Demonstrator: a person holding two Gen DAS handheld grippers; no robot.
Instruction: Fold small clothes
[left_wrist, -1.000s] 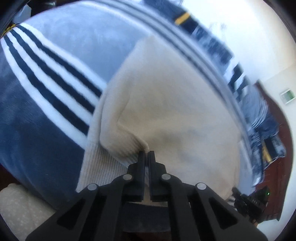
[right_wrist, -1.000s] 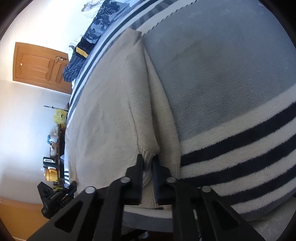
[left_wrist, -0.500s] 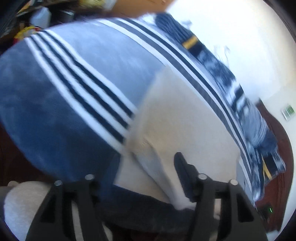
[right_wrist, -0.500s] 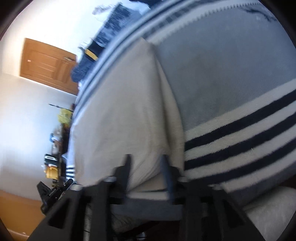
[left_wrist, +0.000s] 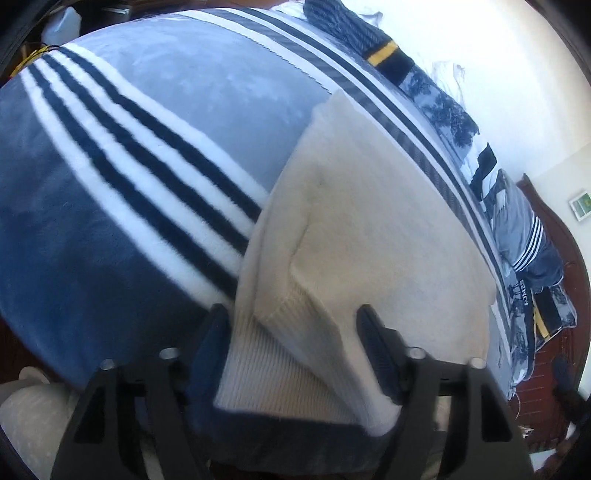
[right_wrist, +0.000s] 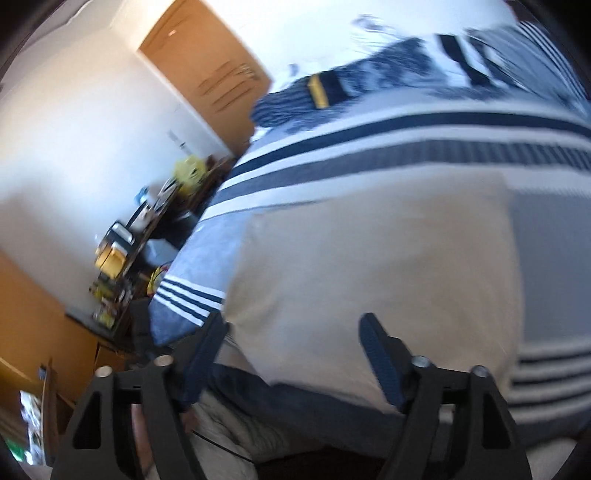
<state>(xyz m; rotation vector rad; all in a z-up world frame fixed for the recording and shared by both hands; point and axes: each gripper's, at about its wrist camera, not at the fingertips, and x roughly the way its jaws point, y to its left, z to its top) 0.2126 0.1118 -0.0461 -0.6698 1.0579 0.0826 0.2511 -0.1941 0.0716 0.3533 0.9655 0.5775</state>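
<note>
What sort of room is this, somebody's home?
Most likely a home bedroom. A cream sweater lies on a striped blue fleece blanket that seems to cover a bed, with more bedding behind it, a wooden door and a cluttered side table.

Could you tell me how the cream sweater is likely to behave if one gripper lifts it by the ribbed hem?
The cream sweater would probably droop, since its knit already creases near the ribbed hem. Its fold would likely fall open. It looks unlikely to slide on the fuzzy striped blanket.
</note>
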